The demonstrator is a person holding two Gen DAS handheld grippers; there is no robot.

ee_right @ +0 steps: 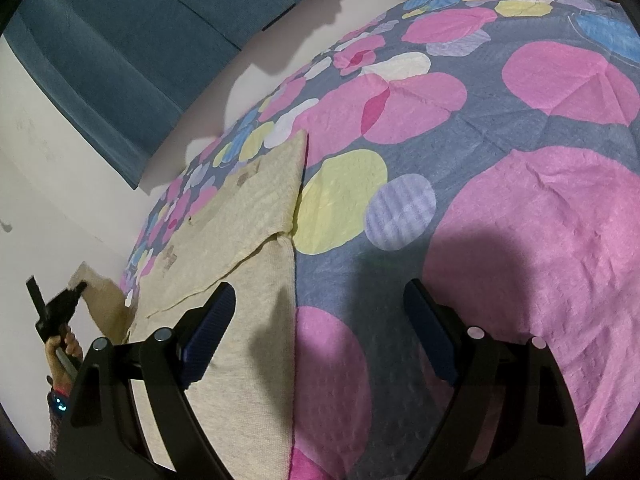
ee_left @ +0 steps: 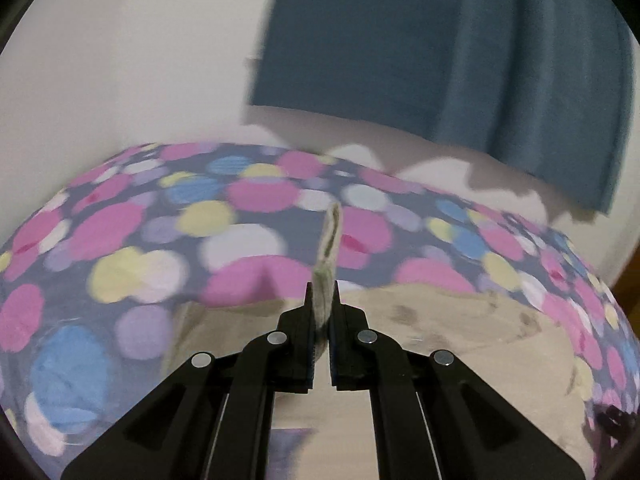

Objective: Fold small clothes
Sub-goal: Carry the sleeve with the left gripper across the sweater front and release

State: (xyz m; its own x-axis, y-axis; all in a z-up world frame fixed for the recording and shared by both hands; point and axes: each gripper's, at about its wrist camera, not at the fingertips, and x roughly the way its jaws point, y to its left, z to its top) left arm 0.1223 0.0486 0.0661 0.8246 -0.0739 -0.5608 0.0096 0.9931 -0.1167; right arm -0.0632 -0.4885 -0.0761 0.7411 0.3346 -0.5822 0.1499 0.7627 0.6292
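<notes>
The left gripper [ee_left: 323, 300] is seen from behind, its black jaws closed on a thin edge of beige cloth [ee_left: 326, 264], which stands up between them and rises beyond the tips; more of the same beige garment [ee_left: 440, 344] is spread below and to the right of the jaws; a bedsheet [ee_left: 132, 240] dotted in pink, yellow, blue and lilac is laid beyond and to the left; a teal curtain [ee_left: 420, 52] is hung far ahead, above the right; the picture is blurred

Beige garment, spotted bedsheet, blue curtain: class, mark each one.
Beige garment [ee_right: 240, 216], right wrist view, flat upper panel.
Spotted bedsheet [ee_right: 560, 240], right wrist view, large pink spot.
Blue curtain [ee_left: 400, 40], left wrist view, middle of the cloth.
</notes>
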